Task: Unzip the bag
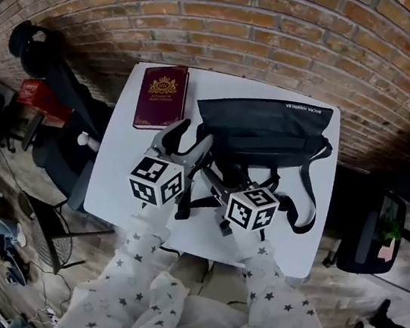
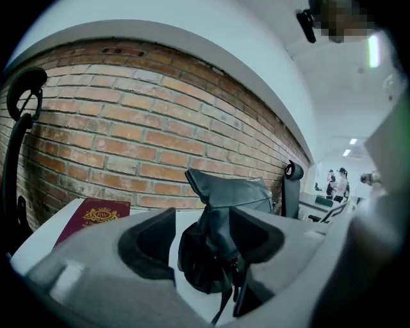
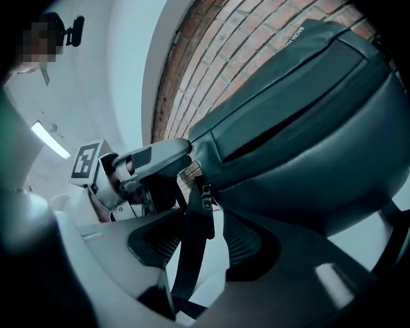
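Note:
A black shoulder bag (image 1: 259, 133) lies on the white table (image 1: 121, 185), its strap (image 1: 309, 190) looped off its right end. My left gripper (image 1: 187, 140) is at the bag's left end. In the left gripper view the left gripper (image 2: 205, 240) is open, with the bag's bunched end (image 2: 214, 246) between the pads. My right gripper (image 1: 227, 176) is at the bag's near edge. In the right gripper view it (image 3: 202, 243) is open too, and a black strap (image 3: 192, 224) hangs loose between its pads. A dark seam (image 3: 275, 134) runs along the bag's (image 3: 307, 147) side.
A burgundy book (image 1: 162, 96) (image 2: 93, 218) lies at the table's back left. A brick wall (image 1: 248, 28) stands right behind the table. Black office chairs (image 1: 62, 100) (image 1: 367, 229) stand off both sides. The table's near edge (image 1: 178, 243) is by my arms.

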`<control>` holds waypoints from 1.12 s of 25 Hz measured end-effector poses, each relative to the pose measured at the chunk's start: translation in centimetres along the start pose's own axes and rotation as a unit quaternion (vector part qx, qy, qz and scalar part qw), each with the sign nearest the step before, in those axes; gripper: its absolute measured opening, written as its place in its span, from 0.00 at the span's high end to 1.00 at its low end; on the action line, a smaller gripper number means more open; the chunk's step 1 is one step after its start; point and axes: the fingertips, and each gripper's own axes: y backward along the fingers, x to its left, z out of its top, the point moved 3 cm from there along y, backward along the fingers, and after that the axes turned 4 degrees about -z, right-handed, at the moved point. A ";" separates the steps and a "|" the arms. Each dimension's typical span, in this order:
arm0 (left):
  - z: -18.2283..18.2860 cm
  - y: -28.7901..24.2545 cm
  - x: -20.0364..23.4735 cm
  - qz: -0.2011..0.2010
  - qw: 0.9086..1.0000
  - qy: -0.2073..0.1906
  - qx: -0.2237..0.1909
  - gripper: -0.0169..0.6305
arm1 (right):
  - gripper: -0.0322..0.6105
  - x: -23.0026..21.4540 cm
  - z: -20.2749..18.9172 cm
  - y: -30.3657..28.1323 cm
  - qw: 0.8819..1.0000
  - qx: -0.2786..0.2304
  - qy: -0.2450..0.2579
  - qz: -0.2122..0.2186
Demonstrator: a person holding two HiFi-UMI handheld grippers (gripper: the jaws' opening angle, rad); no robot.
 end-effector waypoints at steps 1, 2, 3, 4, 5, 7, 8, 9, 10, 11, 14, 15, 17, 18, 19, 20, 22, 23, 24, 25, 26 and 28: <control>-0.1 -0.3 0.0 -0.008 1.000 -0.001 0.000 0.57 | 0.66 -0.1 -0.1 -0.2 1.000 0.000 -0.003 0.002; -0.1 -0.6 0.0 -0.017 1.000 -0.002 0.000 0.57 | 0.66 -0.1 -0.1 -0.5 1.000 0.001 -0.006 0.004; -0.2 -0.9 -0.1 -0.025 1.000 -0.004 0.001 0.57 | 0.69 0.0 -0.2 -0.7 1.000 0.003 -0.008 0.007; -0.2 -1.2 -0.1 -0.033 0.999 -0.007 0.003 0.57 | 0.70 0.0 -0.3 -0.9 1.000 0.005 -0.011 0.011; -0.3 -1.4 -0.2 -0.040 0.999 -0.009 0.006 0.57 | 0.70 0.0 -0.4 -1.1 1.000 0.007 -0.014 0.016; -0.4 -1.9 -0.3 -0.051 0.999 -0.013 0.009 0.57 | 0.73 0.1 -0.5 -1.3 1.000 0.009 -0.019 0.022; -0.4 -2.1 -0.3 -0.055 0.998 -0.013 0.010 0.57 | 0.75 0.0 -0.5 -1.4 1.000 0.009 -0.020 0.022; -0.3 -2.2 -0.3 -0.060 0.998 -0.014 0.010 0.57 | 0.77 0.0 -0.4 -1.5 1.000 0.010 -0.019 0.021; -0.3 -2.4 -0.3 -0.065 0.998 -0.015 0.010 0.57 | 0.78 0.0 -0.4 -1.5 1.000 0.010 -0.018 0.019; -0.2 -2.6 -0.3 -0.069 0.997 -0.017 0.011 0.57 | 0.78 -0.1 -0.4 -1.5 1.000 0.010 -0.016 0.016; -0.2 -2.9 -0.4 -0.079 0.997 -0.023 0.014 0.57 | 0.79 -0.2 -0.4 -1.4 1.000 0.011 -0.013 0.009; -0.1 -2.9 -0.4 -0.082 0.996 -0.025 0.014 0.58 | 0.79 -0.2 -0.4 -1.3 1.000 0.010 -0.012 0.008; -0.1 -3.0 -0.6 -0.090 0.995 -0.028 0.014 0.62 | 0.82 -0.2 -0.4 -1.1 1.000 0.008 -0.009 0.007; -0.2 -3.1 -0.8 -0.094 0.995 -0.030 0.015 0.64 | 0.83 -0.2 -0.4 -1.0 1.000 0.007 -0.007 0.006; -0.2 -3.1 -0.9 -0.097 0.995 -0.033 0.015 0.67 | 0.84 -0.3 -0.4 -0.9 1.000 0.005 -0.004 0.006; -0.2 -3.1 -1.0 -0.099 0.994 -0.036 0.015 0.68 | 0.86 -0.3 -0.4 -0.7 1.000 0.004 -0.002 0.005; -0.3 -3.2 -1.0 -0.099 0.994 -0.040 0.015 0.69 | 0.88 -0.3 -0.4 -0.5 1.000 0.001 0.002 0.005; -0.3 -3.2 -1.0 -0.100 0.994 -0.041 0.015 0.69 | 0.88 -0.4 -0.4 -0.3 1.000 0.000 0.002 0.005; -0.3 -3.2 -1.0 -0.101 0.994 -0.042 0.015 0.70 | 0.88 -0.4 -0.3 -0.2 1.000 -0.001 0.002 0.004; -0.4 -3.2 -1.0 -0.102 0.994 -0.043 0.015 0.70 | 0.88 -0.4 -0.3 -0.1 1.000 -0.002 0.002 0.003; -0.4 -3.2 -1.0 -0.103 0.994 -0.045 0.015 0.71 | 0.88 -0.4 -0.3 -0.1 1.000 -0.003 0.001 0.003; -0.4 -3.2 -0.9 -0.105 0.993 -0.047 0.016 0.72 | 0.88 -0.4 -0.3 0.0 1.000 -0.004 -0.004 0.004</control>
